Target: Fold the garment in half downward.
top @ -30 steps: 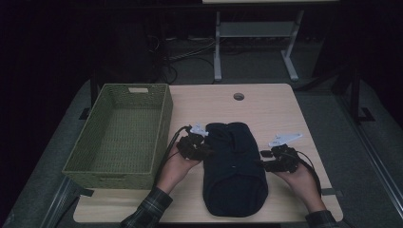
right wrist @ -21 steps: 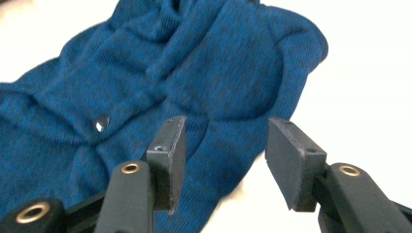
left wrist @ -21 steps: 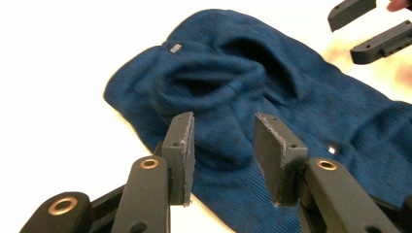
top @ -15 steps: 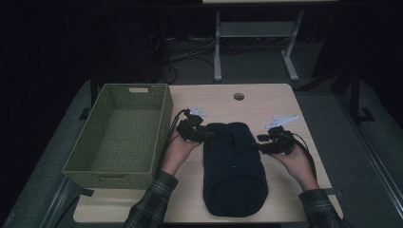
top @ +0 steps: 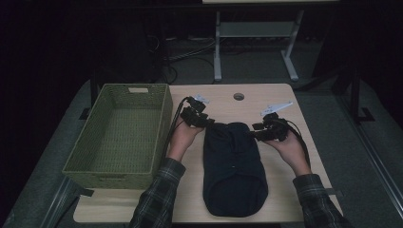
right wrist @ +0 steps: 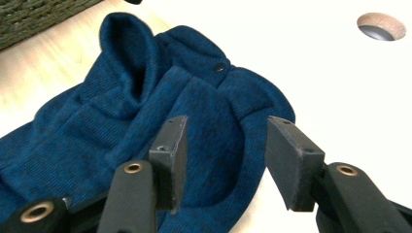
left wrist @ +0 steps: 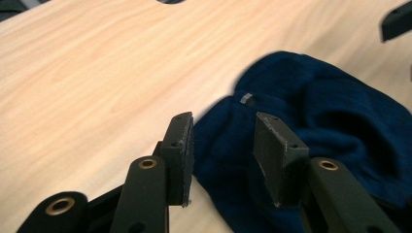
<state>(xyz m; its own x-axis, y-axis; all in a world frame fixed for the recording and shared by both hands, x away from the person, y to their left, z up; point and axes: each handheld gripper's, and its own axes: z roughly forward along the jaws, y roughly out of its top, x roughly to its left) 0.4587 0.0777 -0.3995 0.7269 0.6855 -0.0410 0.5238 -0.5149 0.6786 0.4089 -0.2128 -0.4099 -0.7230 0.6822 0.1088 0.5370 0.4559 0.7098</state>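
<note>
**Taking the far corners of the garment cleanly**

We have a dark navy knitted garment (top: 234, 166) lying lengthwise on the pale wooden table (top: 223, 102), just right of the empty green woven basket (top: 124, 128), its far end toward the round cable hole (top: 238, 96). Our left gripper (top: 205, 122) sits at the far left corner of the cloth and our right gripper (top: 258, 131) at the far right corner.

Both sets of jaws stand spread and pinch nothing. In the left gripper view the knit edge (left wrist: 228, 126) lies between and beneath the pads (left wrist: 180, 145); in the right gripper view the rounded corner with its small snap (right wrist: 219, 66) lies ahead of the parted pads (right wrist: 171, 150).

We judge the step in hand to be gripping the far end, perhaps to fold it or to lift it toward the basket. To do it well, we should:

- lower each gripper until one pad slides under the edge and the other rests on top;
- bite well in from the hem, since loose knit may slip from a shallow pinch;
- close both sides at matching spots, so the cloth rises level;
- keep the collar folds from bunching between the pads.
</note>
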